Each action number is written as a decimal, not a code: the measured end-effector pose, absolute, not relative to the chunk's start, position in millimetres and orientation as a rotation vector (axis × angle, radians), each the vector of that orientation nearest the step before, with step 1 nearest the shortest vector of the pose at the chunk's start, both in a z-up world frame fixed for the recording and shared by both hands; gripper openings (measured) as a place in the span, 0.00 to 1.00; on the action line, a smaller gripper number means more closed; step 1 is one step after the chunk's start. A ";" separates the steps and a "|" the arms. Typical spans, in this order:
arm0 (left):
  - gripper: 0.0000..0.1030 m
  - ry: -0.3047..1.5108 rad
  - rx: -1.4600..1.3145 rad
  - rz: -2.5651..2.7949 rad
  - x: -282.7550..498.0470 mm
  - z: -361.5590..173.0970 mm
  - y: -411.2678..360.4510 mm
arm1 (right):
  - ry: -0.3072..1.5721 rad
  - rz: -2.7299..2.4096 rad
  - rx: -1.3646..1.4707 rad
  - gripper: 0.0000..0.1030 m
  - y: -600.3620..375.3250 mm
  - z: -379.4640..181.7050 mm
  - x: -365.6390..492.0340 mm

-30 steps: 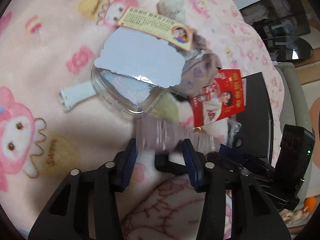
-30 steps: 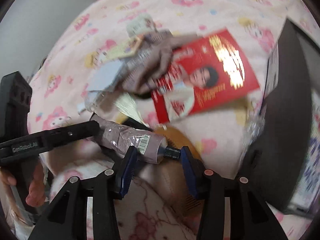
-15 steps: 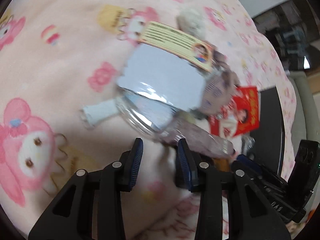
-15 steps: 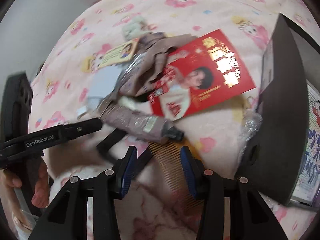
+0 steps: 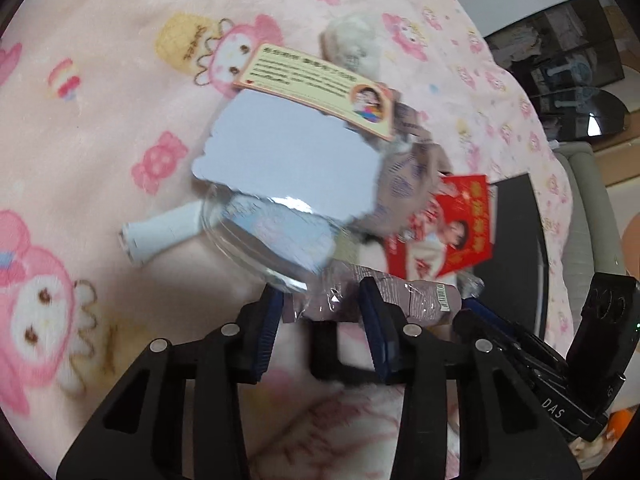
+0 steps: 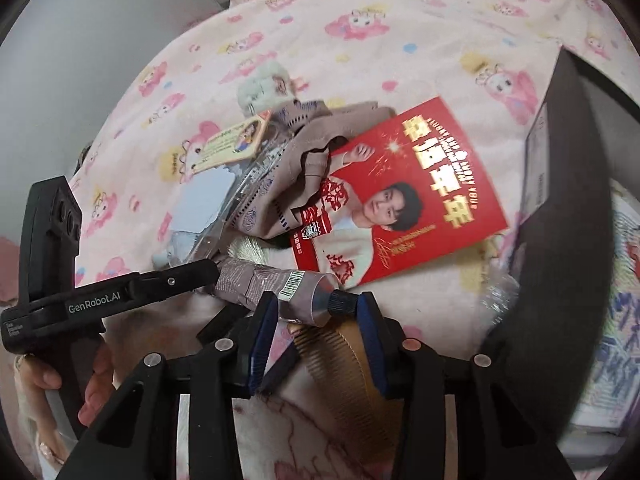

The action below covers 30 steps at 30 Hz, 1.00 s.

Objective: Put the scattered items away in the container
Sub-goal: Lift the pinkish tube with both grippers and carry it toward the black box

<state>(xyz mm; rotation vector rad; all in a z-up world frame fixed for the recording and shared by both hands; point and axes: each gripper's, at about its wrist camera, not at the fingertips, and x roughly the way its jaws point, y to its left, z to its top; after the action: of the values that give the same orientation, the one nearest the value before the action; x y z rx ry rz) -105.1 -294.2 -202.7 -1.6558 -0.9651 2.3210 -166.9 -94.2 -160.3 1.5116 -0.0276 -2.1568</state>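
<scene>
1. The task's thing in hand is the mauve tube [image 5: 400, 304]. It lies crossways on the bed blanket [image 5: 100, 80] at the near edge of the pile, just below the clear tub [image 5: 260, 248] and beside the red card [image 6: 408, 200].
2. Left gripper [image 5: 324, 308]: it straddles the tube's crimped end. The jaws are apart and easing open, so I call it released, with no firm pinch on the tube.
3. Right gripper [image 6: 318, 312]: its jaws are closing with the black cap end between them. The cap sits by one pad and the body runs past the other. It is not clenched yet, and the comb [image 6: 340, 352] lies right under it.
4. Handling, my guess: the tube is light and soft-bodied, and its crinkly film wrap looks slippery. I'd take it across the body near the stiff cap shoulder, not on the loose film or the flat crimp.
5. Which container is meant is unclear, the clear tub or the black box [image 6: 568, 200].
6. Against a second ago: the right jaws are narrower and the comb shows far more. In the left view the tube was a blur between the fingers and now reads sharp. The pile looks unmoved.
</scene>
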 end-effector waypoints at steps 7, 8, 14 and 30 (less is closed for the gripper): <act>0.36 -0.843 -1.599 2.319 -81.9 -161.0 -256.2 | -0.033 -2.169 1.496 0.35 -61.7 -134.1 -126.9; 0.36 -0.830 -1.591 2.311 -80.3 -156.4 -248.3 | -0.026 -2.185 1.490 0.35 -55.3 -130.4 -120.0; 0.36 -0.726 -1.548 2.267 -76.6 -130.4 -194.7 | -0.047 -2.255 1.483 0.35 -10.6 -114.4 -93.0; 0.36 -0.488 -1.639 2.102 -55.9 -137.7 -49.3 | -0.204 -2.294 1.624 0.35 126.4 -137.5 -43.4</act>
<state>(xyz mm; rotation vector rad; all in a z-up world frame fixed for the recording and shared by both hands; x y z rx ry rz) -55.9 -49.3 -137.7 -1.6392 -0.4881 2.1024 -43.4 126.4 -137.5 1.6240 -0.2042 -2.2945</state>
